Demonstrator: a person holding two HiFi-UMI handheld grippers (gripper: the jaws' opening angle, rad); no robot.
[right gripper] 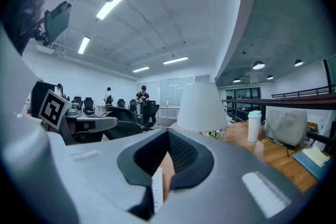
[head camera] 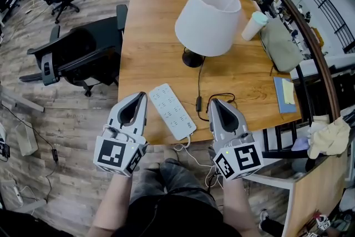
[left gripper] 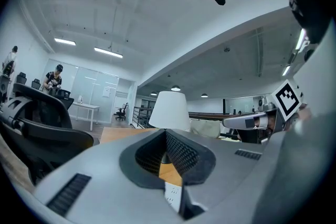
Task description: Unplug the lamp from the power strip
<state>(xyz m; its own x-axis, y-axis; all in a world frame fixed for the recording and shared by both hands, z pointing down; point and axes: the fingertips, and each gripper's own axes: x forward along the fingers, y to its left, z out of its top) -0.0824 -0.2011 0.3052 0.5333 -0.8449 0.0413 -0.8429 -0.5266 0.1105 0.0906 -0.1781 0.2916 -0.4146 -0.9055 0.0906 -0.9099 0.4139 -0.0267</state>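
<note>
A lamp with a white shade (head camera: 208, 19) stands on a black base (head camera: 192, 58) in the middle of the wooden table (head camera: 150, 25). Its black cord (head camera: 198, 83) runs toward me and loops beside my right gripper (head camera: 213, 101); the cord's end is hidden there. A white power strip (head camera: 172, 111) lies near the front edge between both grippers, and no plug shows in its sockets. My left gripper (head camera: 142, 96) hovers just left of the strip. Both grippers are shut and hold nothing. The left gripper view shows the lamp (left gripper: 169, 110) and the strip (left gripper: 172, 194); so does the right gripper view, with lamp (right gripper: 202, 107) and strip (right gripper: 156, 189).
A black office chair (head camera: 83, 53) stands at the table's left side. At the right end of the table are a white cup (head camera: 254, 25), a grey bag (head camera: 280, 44) and a blue notebook (head camera: 285, 91). The strip's white cable (head camera: 191, 152) drops over the front edge.
</note>
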